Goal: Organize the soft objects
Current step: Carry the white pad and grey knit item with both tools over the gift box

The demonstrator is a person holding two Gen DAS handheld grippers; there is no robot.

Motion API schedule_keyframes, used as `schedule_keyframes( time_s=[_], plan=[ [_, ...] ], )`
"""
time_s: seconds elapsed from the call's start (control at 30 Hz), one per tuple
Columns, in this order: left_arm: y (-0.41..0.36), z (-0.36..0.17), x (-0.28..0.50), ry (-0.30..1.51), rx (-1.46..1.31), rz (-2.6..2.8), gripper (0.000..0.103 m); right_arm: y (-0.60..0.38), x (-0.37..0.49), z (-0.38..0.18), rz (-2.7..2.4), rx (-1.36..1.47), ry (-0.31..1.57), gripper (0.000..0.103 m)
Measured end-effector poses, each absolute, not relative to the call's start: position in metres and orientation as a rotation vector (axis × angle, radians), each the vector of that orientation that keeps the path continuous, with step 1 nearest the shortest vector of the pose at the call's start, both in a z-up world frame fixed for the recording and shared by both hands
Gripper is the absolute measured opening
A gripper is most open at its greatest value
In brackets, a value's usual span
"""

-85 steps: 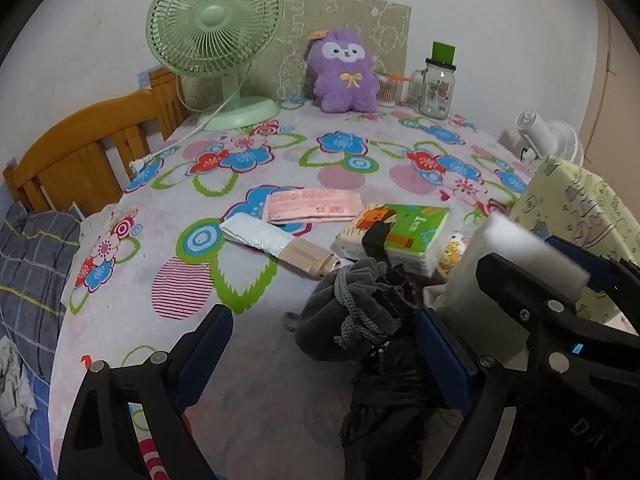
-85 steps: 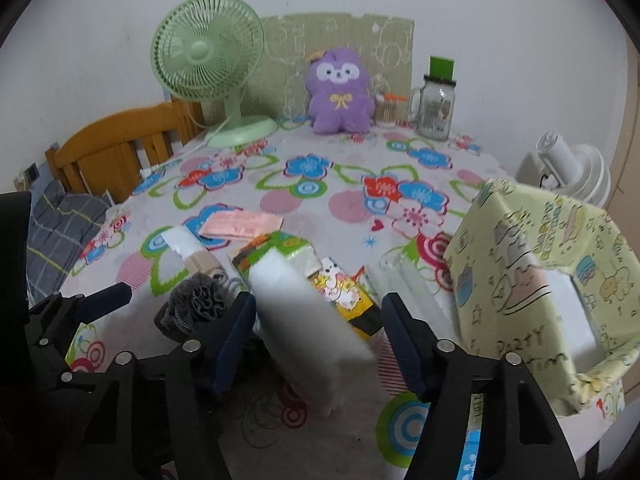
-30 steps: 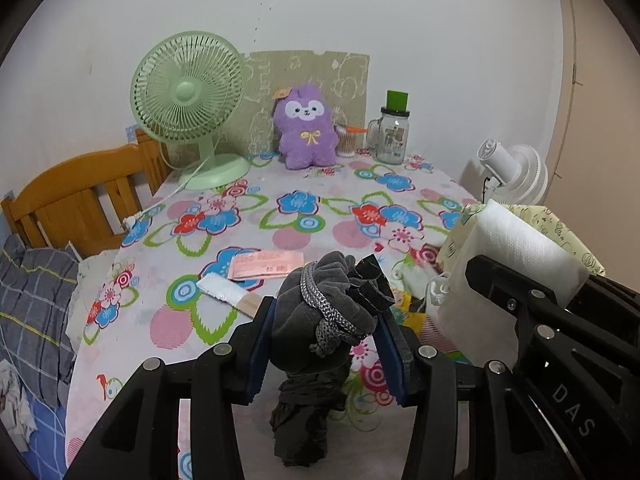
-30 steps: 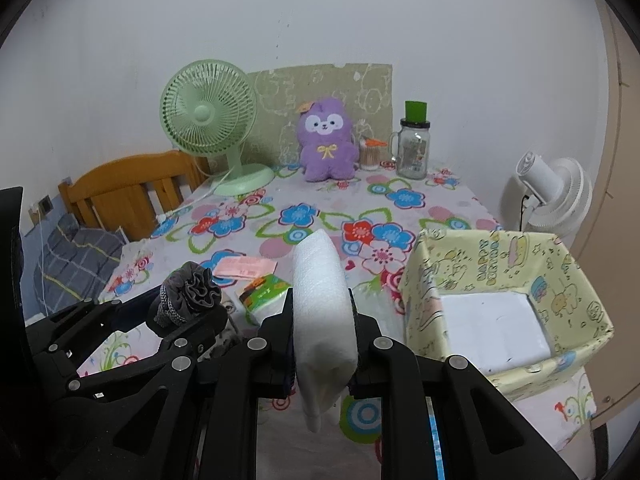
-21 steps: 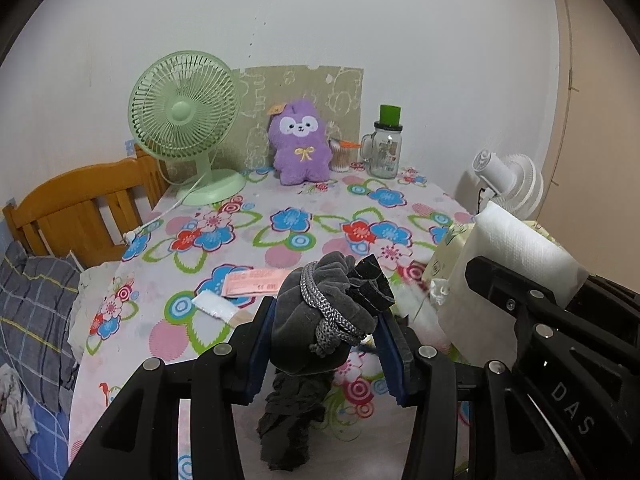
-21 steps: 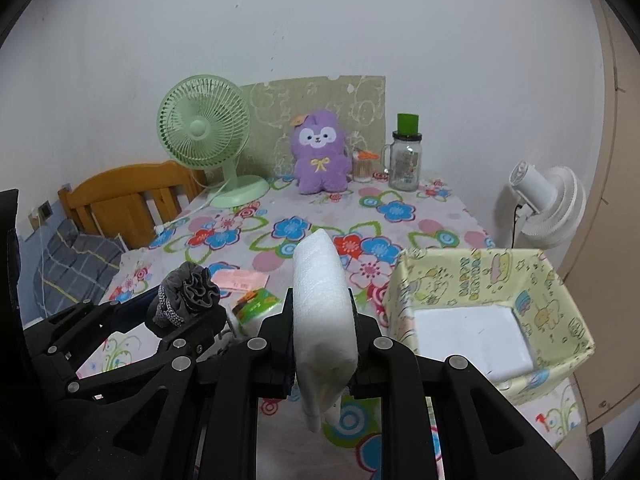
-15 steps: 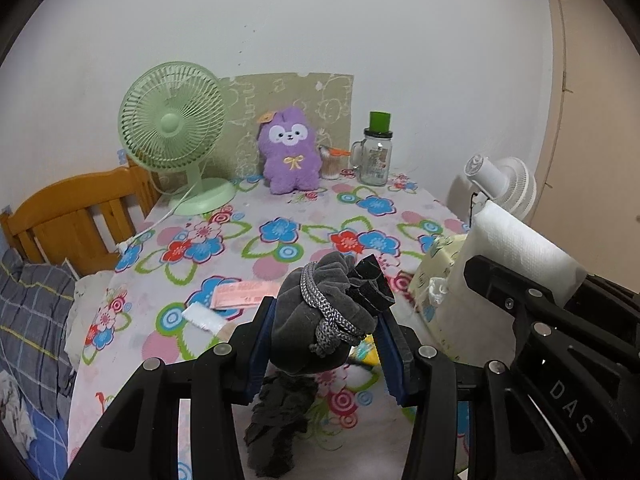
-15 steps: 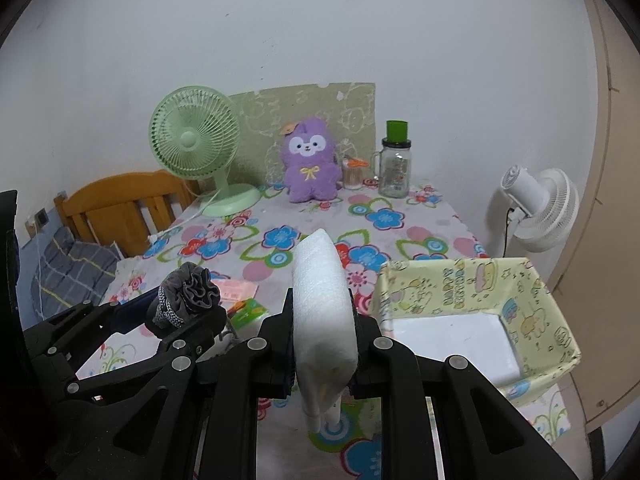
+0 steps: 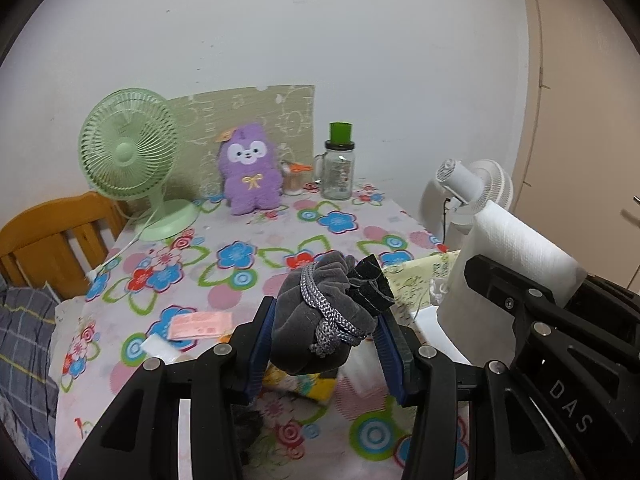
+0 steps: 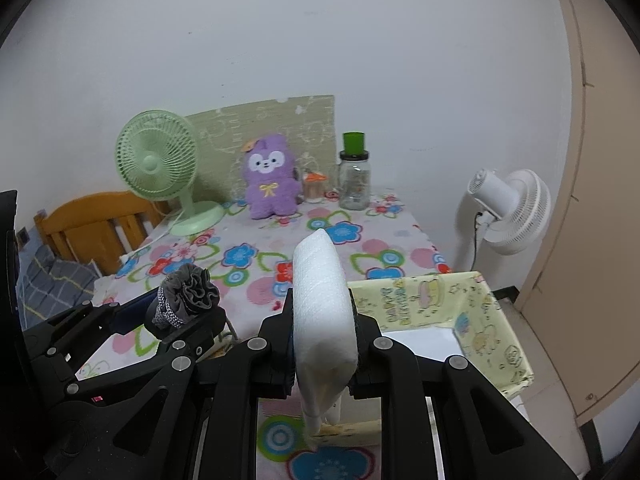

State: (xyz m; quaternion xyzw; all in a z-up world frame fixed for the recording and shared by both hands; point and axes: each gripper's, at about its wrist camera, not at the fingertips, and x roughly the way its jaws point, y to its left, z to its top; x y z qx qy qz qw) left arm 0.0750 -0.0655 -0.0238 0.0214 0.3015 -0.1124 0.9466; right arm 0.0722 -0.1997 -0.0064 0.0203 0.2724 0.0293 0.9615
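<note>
My left gripper (image 9: pixel 324 344) is shut on a grey drawstring pouch (image 9: pixel 320 316) and holds it high above the flowered table (image 9: pixel 280 240). The pouch also shows in the right wrist view (image 10: pixel 186 296). My right gripper (image 10: pixel 322 340) is shut on a white tissue pack (image 10: pixel 322 312), seen at the right of the left wrist view (image 9: pixel 512 256). A yellow patterned fabric box (image 10: pixel 480 320) with a white bottom sits at the table's near right corner, just right of the tissue pack. A purple plush toy (image 9: pixel 250 172) stands at the back.
A green desk fan (image 9: pixel 128 160), a glass jar with a green lid (image 9: pixel 339 168) and a small orange-lidded cup (image 9: pixel 294 178) stand at the back. A pink packet (image 9: pixel 200 326), a white packet (image 9: pixel 158 348) and a colourful pack (image 9: pixel 304 384) lie below. A white floor fan (image 10: pixel 508 208) stands right, a wooden chair (image 9: pixel 52 236) left.
Both grippers closed on their objects, the left on the pouch and the right on the tissue pack, then rose well above the table and shifted toward the yellow box.
</note>
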Motion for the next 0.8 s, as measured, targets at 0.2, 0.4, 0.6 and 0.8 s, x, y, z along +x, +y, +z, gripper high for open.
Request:
schedule_keyframes(
  time_s=[0.2, 0.4, 0.6, 0.8],
  plan=[
    [-0.088, -0.025, 0.085, 0.622, 0.056, -0.272, 0.049, -0.222, 0.076, -0.008, 0.019, 0.046, 0.554, 0.021],
    [-0.110, -0.028, 0.093, 0.623, 0.059, -0.313, 0.049, -0.244, 0.079, -0.012, -0.027, 0.064, 0.563, 0.021],
    [-0.133, -0.034, 0.101, 0.641, 0.072, -0.356, 0.049, -0.264, 0.088, -0.021, -0.065, 0.071, 0.579, 0.021],
    [-0.153, -0.045, 0.116, 0.679, 0.087, -0.392, 0.050, -0.285, 0.098, -0.032, -0.094, 0.083, 0.594, 0.021]
  ],
)
